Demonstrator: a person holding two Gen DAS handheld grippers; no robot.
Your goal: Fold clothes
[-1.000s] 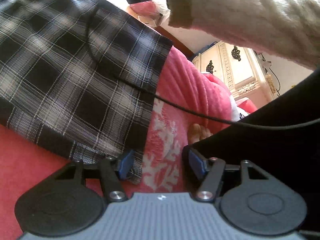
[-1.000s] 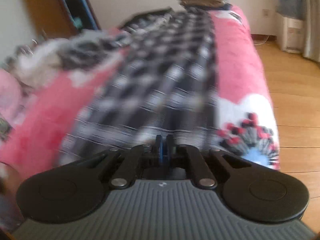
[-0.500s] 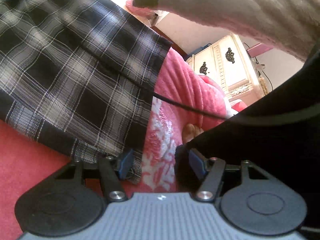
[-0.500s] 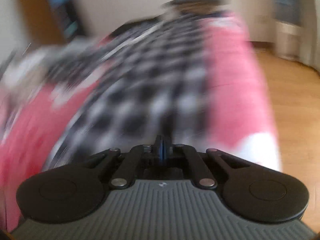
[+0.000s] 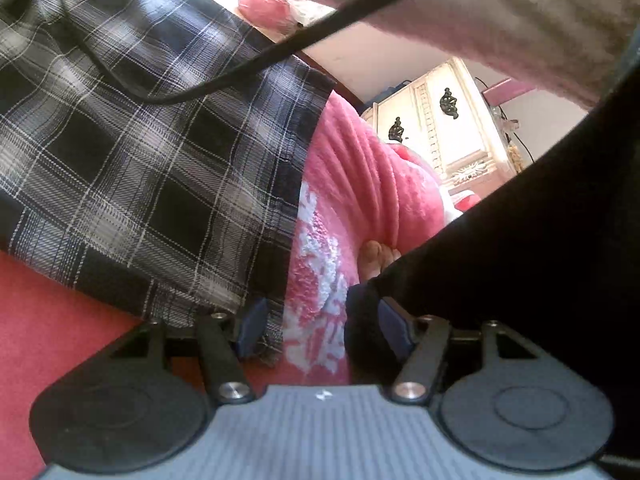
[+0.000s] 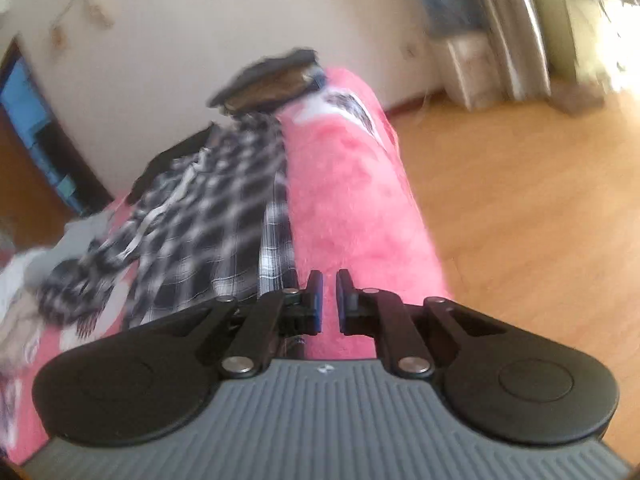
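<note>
Lying along the bed (image 6: 360,208) on its pink blanket, the plaid garment (image 6: 224,216) runs lengthwise close to the bed's floor-side edge, with other clothes heaped near the far end. It looks like thin woven cloth: light, limp, likely to sag and slide wherever it is not supported, so the hemmed corners and edges are the sensible places to pinch, one in each hand, keeping the cloth taut between them. The right hand-held gripper (image 6: 329,300) has just been opening; its pads stand slightly apart with nothing between them, tilted down over the near end of the bed just beside the garment's edge. The left hand-held gripper (image 5: 316,316) points steeply down at the garment's (image 5: 152,152) near corner, jaws released and fairly wide; its left pad (image 5: 252,320) sits at the frayed hem without pinching it. A fuzzy sleeve (image 5: 500,20) and a black cable (image 5: 248,68) cross above
</note>
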